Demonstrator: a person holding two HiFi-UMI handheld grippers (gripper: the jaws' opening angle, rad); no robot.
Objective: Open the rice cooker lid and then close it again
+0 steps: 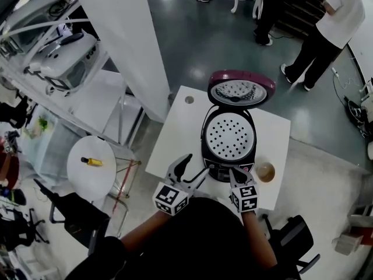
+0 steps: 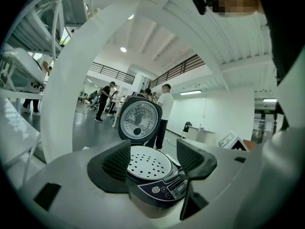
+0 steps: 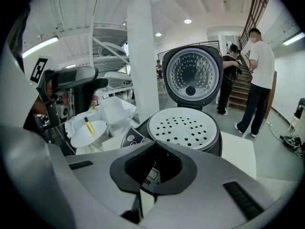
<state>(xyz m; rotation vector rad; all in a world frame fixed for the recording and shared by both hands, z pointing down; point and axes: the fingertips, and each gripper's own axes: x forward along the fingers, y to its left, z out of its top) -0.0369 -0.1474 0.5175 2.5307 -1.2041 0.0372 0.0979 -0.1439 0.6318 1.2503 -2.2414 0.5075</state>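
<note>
The rice cooker (image 1: 228, 146) stands on a white table (image 1: 169, 147) with its maroon lid (image 1: 241, 90) raised upright at the back. A white perforated tray (image 1: 228, 134) fills the pot's mouth. My left gripper (image 1: 195, 167) is open just left of the cooker's front, with nothing between its fingers; in the left gripper view the cooker (image 2: 152, 178) and lid (image 2: 139, 120) show between the spread jaws. My right gripper (image 1: 232, 174) is shut and empty, its tip at the cooker's front control panel (image 3: 132, 136); whether it touches I cannot tell. The tray (image 3: 183, 127) and lid (image 3: 191, 75) rise beyond the right gripper (image 3: 153, 149).
A small round cup (image 1: 266, 171) sits on the table right of the cooker. A white pillar (image 1: 125, 39) stands at the back left. A round side table (image 1: 91, 167) carries a yellow object (image 1: 92, 161). Shelves (image 1: 64, 57) hold other appliances. People (image 1: 326, 28) stand beyond.
</note>
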